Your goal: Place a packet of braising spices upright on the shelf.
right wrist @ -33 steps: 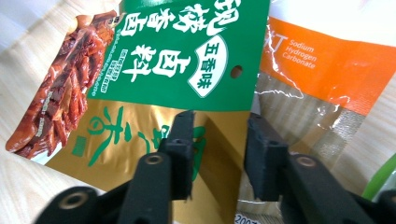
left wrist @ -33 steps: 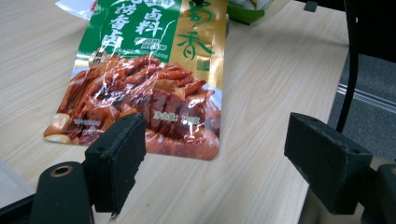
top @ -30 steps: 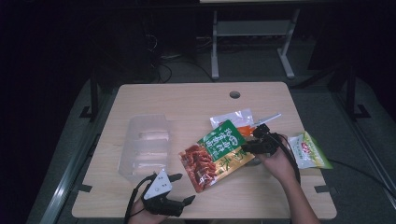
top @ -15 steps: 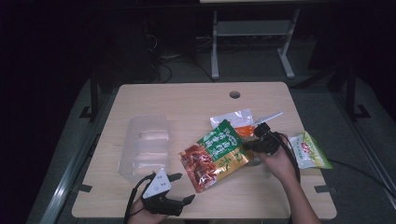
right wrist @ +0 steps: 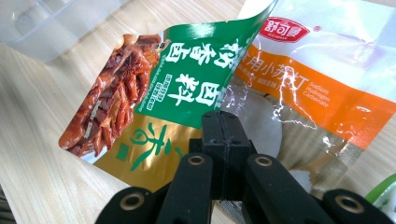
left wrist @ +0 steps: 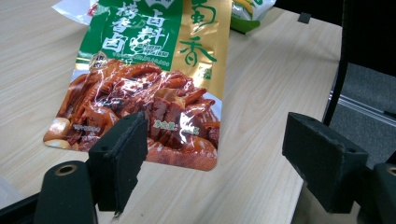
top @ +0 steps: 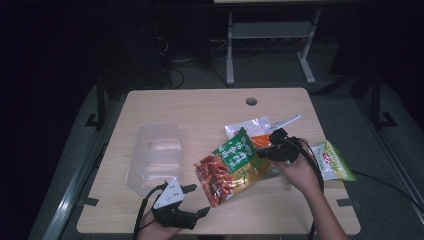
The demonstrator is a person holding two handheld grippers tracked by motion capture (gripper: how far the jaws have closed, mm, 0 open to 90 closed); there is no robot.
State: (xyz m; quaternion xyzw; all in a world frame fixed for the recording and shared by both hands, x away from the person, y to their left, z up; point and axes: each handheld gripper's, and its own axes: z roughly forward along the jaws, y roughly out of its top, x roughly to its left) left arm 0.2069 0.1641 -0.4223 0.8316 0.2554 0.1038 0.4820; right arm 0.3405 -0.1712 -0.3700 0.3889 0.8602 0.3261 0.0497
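The green-and-gold foil snack pouch (top: 231,166) is pinched at its right edge by the right tool (top: 270,151), tilted above the counter (top: 200,107). Slippage is judged likely from so narrow a grip. The left tool (top: 196,199) is spread, empty.

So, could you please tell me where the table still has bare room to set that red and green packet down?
Free: the far strip between the clear tray and the cable hole, and the near edge of the table between the left gripper and the right forearm. Crowded: the right side, where the white and orange pouch and green packet lie.
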